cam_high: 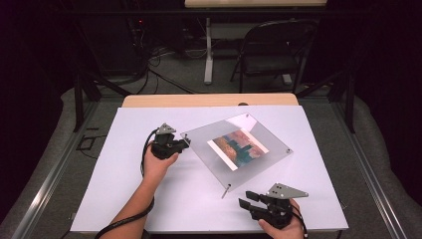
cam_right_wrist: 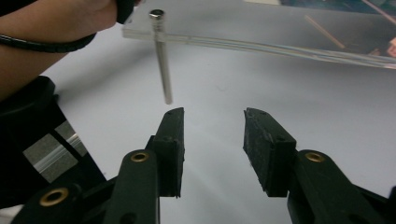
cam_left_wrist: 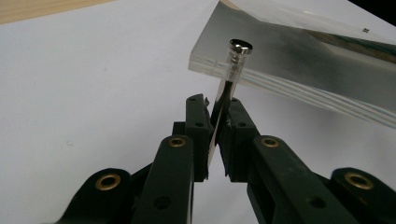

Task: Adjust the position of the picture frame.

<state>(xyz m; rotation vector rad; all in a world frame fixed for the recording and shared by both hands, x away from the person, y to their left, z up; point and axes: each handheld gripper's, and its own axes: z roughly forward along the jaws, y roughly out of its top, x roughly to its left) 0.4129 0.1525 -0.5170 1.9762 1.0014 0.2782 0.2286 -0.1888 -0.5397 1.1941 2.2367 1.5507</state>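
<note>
Fingers of the left gripper [cam_left_wrist: 218, 122] are clamped on the bolt [cam_left_wrist: 232, 70] at the acrylic frame's [cam_high: 236, 149] 9 o'clock corner, propping that side off the tabletop [cam_high: 149, 199]. The right gripper [cam_right_wrist: 212, 140] sits half open with nothing in it. Its target looks like the near-corner pin [cam_right_wrist: 162, 60], hanging nearly upright at about 11 o'clock from the right gripper's fingers, so I'd say that hand is nearer.
</note>
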